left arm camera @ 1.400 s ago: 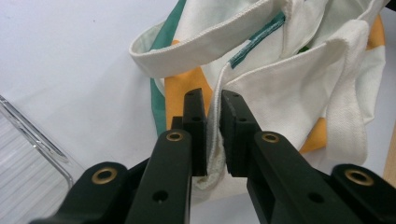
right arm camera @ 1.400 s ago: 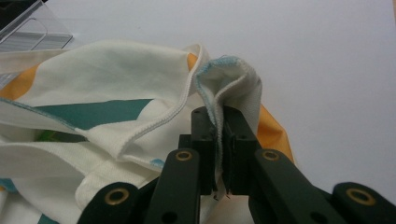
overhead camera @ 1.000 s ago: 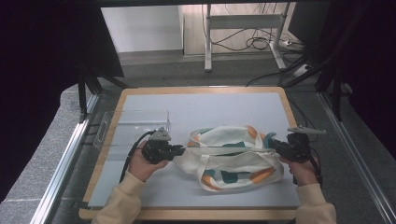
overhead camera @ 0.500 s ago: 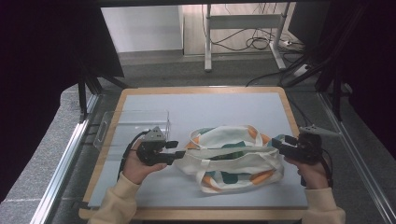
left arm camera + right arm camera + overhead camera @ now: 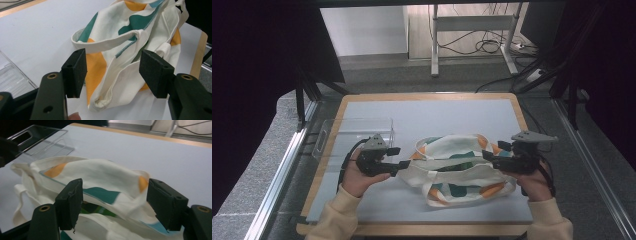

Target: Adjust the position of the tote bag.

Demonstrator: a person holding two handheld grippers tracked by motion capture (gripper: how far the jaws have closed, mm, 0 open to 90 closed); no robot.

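A cream cloth tote bag [image 5: 462, 167] with orange and teal patches lies crumpled on the white table top [image 5: 447, 112]. My left gripper [image 5: 399, 157] is at the bag's left end and its jaws have just been opening. In the left gripper view the pads [image 5: 75, 72] stand wide apart of the bag [image 5: 130, 37], whose folded edge lies below the gap. My right gripper [image 5: 493, 151] is at the bag's right end, also just opened. Its pads [image 5: 70, 202] stand on either side of the bag's rim [image 5: 100, 173] without pressing it.
A clear plastic tray [image 5: 354, 132] stands on the table's left side behind my left gripper, also seen in the right gripper view [image 5: 42, 140]. The table has a wooden border [image 5: 427, 96]. Metal rails [image 5: 277, 175] run along both sides.
Both grippers were shut on the bag's ends a second ago and now stand open. The right hand has lifted slightly, and the bag has slackened onto the table.
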